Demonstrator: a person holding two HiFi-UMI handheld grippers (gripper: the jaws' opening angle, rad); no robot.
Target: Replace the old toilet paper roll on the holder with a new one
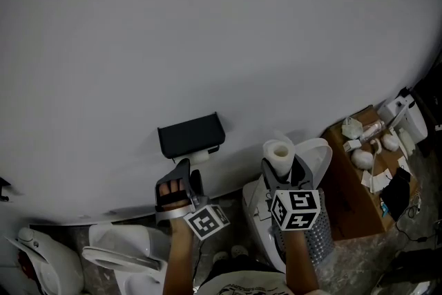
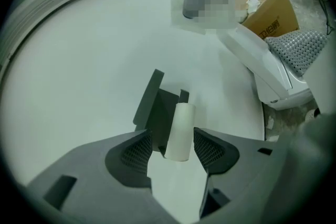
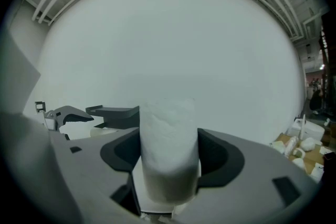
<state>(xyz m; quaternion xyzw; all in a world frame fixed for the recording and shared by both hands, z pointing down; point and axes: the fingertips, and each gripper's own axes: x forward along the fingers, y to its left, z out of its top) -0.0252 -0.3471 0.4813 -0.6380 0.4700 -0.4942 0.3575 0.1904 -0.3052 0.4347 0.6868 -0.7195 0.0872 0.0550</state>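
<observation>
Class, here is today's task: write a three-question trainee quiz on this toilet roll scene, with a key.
1. True or false: the right gripper holds a new toilet paper roll.
2. The left gripper is: A) shut on the holder; B) open, its fingers either side of the old roll; C) out of view.
3. Fill in: the black holder is mounted on the ____.
Key: 1 true; 2 B; 3 wall.

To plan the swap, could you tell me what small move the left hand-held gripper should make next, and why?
Probably close the left hand-held gripper on the old roll: its jaws stand apart with the thin roll between them, at the black holder. The right hand-held gripper holds the new roll, so the old one likely comes off first.
</observation>
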